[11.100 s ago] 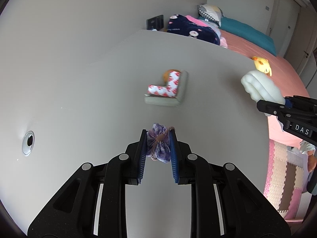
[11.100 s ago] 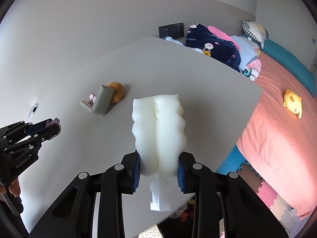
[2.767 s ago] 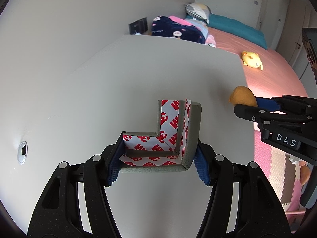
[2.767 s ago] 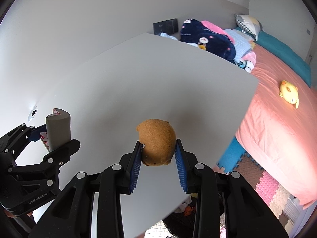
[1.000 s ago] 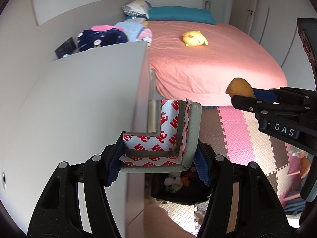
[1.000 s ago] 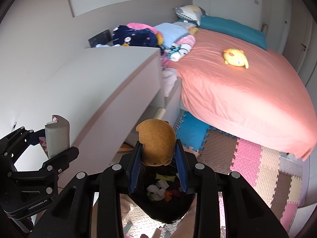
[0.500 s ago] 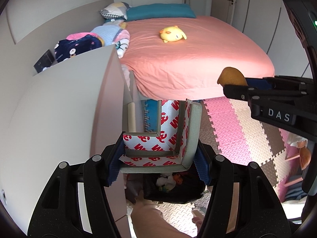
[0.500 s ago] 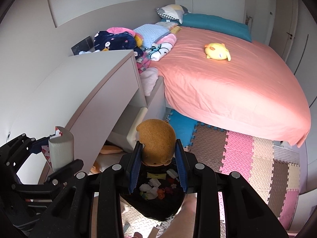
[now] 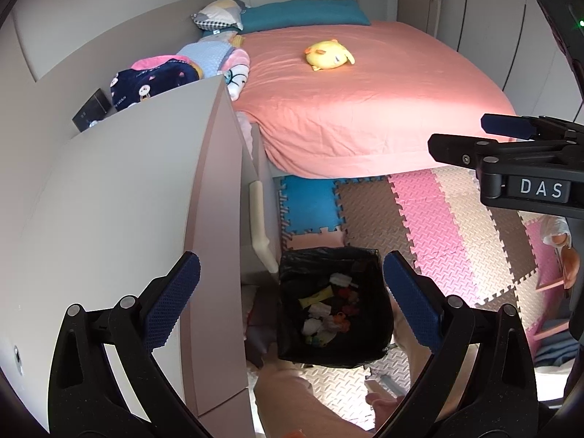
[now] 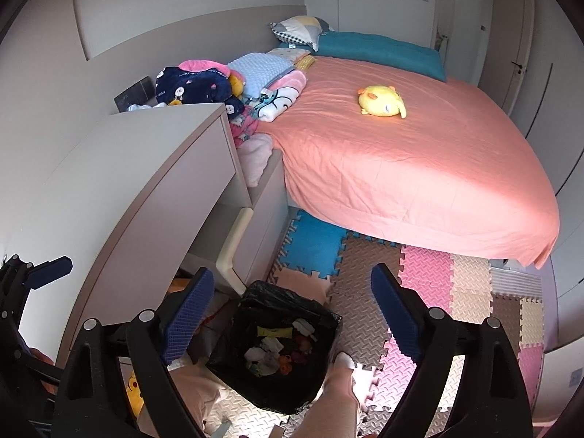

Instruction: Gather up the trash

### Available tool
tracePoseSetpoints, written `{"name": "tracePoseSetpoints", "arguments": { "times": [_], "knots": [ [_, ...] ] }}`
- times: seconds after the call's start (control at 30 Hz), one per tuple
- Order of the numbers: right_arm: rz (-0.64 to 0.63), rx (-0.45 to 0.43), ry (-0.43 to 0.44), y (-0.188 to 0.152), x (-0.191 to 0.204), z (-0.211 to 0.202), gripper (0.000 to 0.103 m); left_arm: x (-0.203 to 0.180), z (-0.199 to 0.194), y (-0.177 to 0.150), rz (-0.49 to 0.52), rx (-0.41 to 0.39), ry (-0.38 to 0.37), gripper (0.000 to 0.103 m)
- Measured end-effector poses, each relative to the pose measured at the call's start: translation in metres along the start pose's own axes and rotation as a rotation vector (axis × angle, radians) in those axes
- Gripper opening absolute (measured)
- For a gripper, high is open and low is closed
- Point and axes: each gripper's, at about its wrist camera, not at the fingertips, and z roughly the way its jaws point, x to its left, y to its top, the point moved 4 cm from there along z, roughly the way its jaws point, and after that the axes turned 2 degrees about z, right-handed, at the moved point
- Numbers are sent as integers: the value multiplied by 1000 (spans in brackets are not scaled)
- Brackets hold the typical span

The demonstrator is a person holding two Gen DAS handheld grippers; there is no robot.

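Observation:
A black-lined trash bin stands on the floor beside the desk, with several small scraps inside. It also shows in the right wrist view. My left gripper hangs above the bin, jaws wide open and empty. My right gripper is also over the bin, open and empty. The right gripper also shows at the right of the left wrist view.
The white desk top is at the left, its edge next to the bin. A bed with a pink sheet and a yellow plush lies behind. Foam mats cover the floor. The person's leg is beside the bin.
Both grippers have opened. The L-shaped foam corner piece left the left gripper and the brown round object left the right gripper. Both views now look further down at the bin.

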Motion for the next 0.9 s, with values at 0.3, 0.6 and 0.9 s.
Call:
{"name": "tracePoseSetpoints", "arguments": {
  "times": [0.3, 0.6, 0.9],
  "knots": [
    [-6, 3, 6, -2, 1, -2, 88, 0, 0, -1, -16, -2, -2, 97],
    [-5, 2, 5, -2, 1, -2, 88, 0, -3, -2, -11, -16, -12, 97],
    [-4, 3, 6, -2, 1, -2, 88, 0, -5, -2, -9, -28, -10, 97]
  ]
}}
